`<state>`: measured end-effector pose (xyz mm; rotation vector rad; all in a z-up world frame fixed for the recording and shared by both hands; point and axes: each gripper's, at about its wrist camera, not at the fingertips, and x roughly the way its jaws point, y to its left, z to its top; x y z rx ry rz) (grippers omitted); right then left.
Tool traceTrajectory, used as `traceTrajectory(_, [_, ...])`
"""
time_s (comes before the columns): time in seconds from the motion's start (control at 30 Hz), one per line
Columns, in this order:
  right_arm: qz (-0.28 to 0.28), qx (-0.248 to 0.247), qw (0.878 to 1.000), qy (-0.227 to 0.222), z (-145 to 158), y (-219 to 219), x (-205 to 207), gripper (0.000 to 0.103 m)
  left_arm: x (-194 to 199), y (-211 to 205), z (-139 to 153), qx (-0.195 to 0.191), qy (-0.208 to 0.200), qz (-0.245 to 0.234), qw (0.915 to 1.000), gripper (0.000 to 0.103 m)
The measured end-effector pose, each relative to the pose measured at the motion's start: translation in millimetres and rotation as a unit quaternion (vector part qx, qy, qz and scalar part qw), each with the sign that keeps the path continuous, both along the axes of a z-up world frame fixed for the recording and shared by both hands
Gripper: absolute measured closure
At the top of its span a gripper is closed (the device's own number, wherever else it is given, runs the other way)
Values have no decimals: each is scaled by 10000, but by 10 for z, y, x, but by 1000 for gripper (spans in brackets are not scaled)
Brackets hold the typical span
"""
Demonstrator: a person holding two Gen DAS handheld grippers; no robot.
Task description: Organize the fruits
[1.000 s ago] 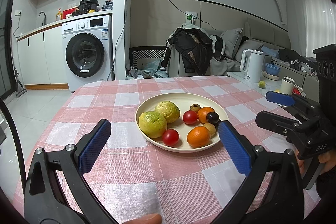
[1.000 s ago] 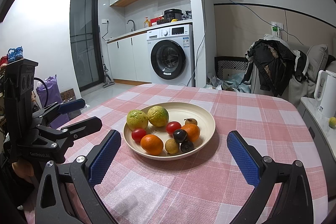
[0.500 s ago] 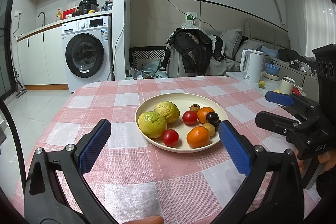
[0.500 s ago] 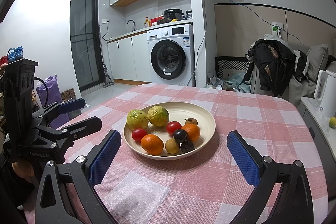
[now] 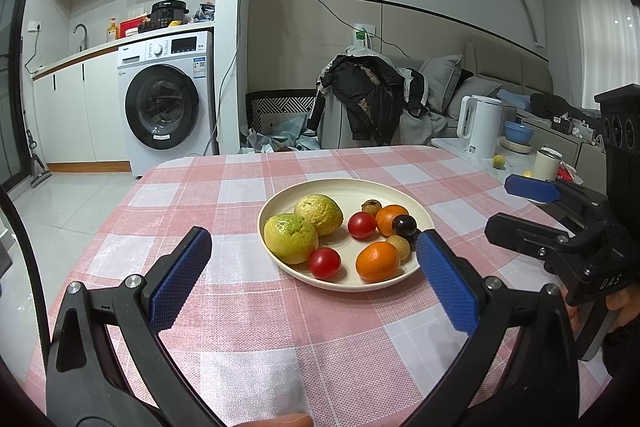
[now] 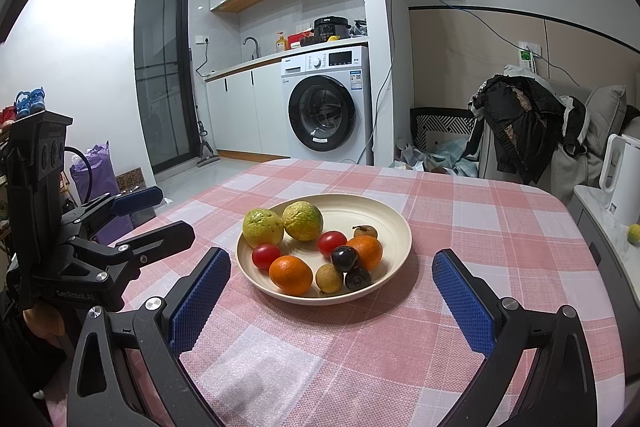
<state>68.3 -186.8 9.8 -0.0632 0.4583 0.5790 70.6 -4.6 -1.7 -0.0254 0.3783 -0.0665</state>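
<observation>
A cream plate [image 5: 344, 187] sits mid-table on the pink checked cloth. It holds two yellow-green citrus fruits [image 5: 290, 238], two red tomatoes [image 5: 324, 262], two oranges [image 5: 377, 261], a dark plum [image 5: 404, 225] and small brown fruits [image 5: 371, 205]. My left gripper [image 5: 311, 235] is open just short of the plate's near edge, with nothing between its blue pads. My right gripper [image 6: 331, 257] is also open and empty, facing the same plate [image 6: 384, 211] from the other side. Each gripper shows in the other's view: the right gripper [image 5: 499, 205] and the left gripper [image 6: 176, 211].
The checked tablecloth [image 5: 280, 327] has free room around the plate. Past the table's right edge a side counter carries a white kettle [image 5: 480, 125] and a cup [image 5: 547, 163]. A chair draped with a dark jacket [image 5: 368, 99] and a washing machine [image 5: 166, 103] stand beyond.
</observation>
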Motion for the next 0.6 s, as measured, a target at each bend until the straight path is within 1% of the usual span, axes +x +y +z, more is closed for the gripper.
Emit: traceTrajectory(0.6, [25, -17, 10000, 4, -19, 37, -27, 0, -24, -30, 7, 21, -70, 64, 10000, 1])
